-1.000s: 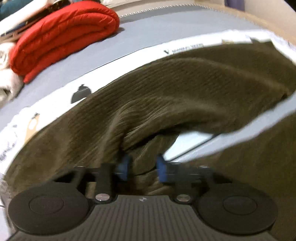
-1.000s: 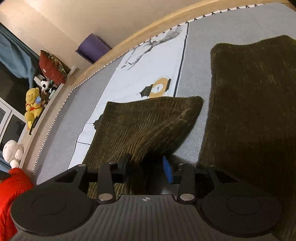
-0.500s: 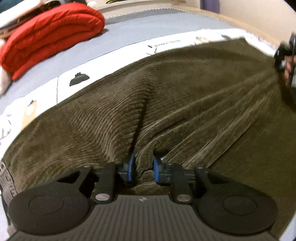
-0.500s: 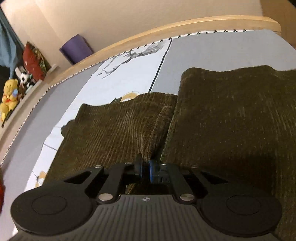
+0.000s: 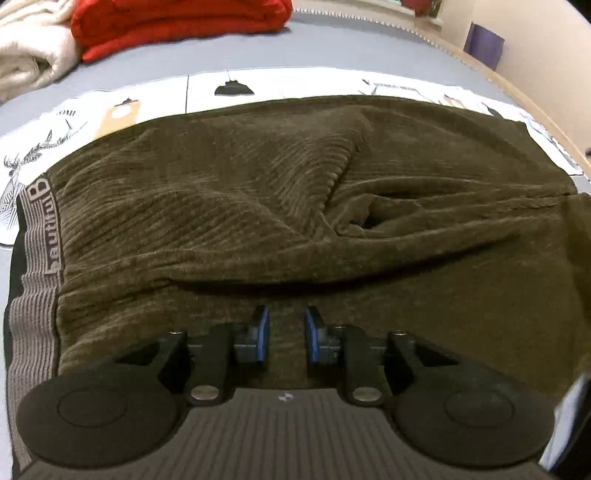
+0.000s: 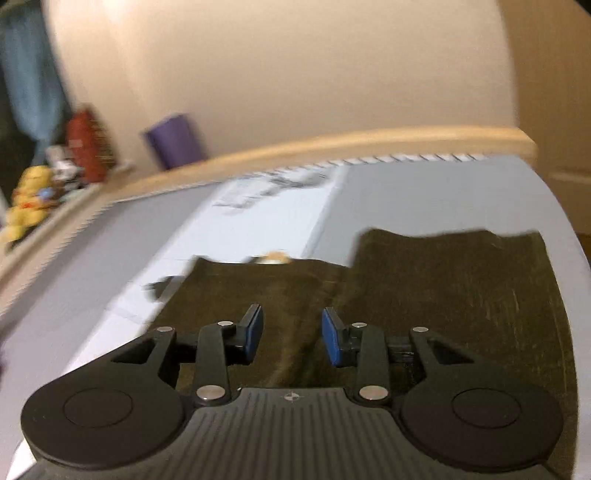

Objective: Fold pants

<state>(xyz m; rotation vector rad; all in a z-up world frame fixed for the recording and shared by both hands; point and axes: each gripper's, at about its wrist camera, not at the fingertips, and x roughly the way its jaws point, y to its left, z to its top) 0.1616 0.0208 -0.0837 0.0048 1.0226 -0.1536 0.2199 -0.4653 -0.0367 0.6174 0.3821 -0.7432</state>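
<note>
Dark olive corduroy pants (image 5: 229, 206) lie on the grey bed, one leg laid over the other with a rumpled fold near the middle. Their grey lettered waistband (image 5: 40, 229) is at the left. My left gripper (image 5: 285, 325) is open and empty just above the near part of the fabric. In the right wrist view the pants (image 6: 443, 288) lie flat with their leg ends toward the headboard. My right gripper (image 6: 291, 332) is open and empty over the seam between the two legs. That view is blurred.
A folded red quilt (image 5: 177, 22) and a white blanket (image 5: 29, 55) sit at the far left of the bed. A white printed sheet (image 5: 280, 83) lies beyond the pants. A wooden bed rail (image 6: 332, 144), a purple object (image 6: 175, 140) and toys (image 6: 29, 206) line the far side.
Both grippers were shut on the pants' fabric and carried one leg over the other. Now both have let go, opened and pulled back. The fabric lies settled.
</note>
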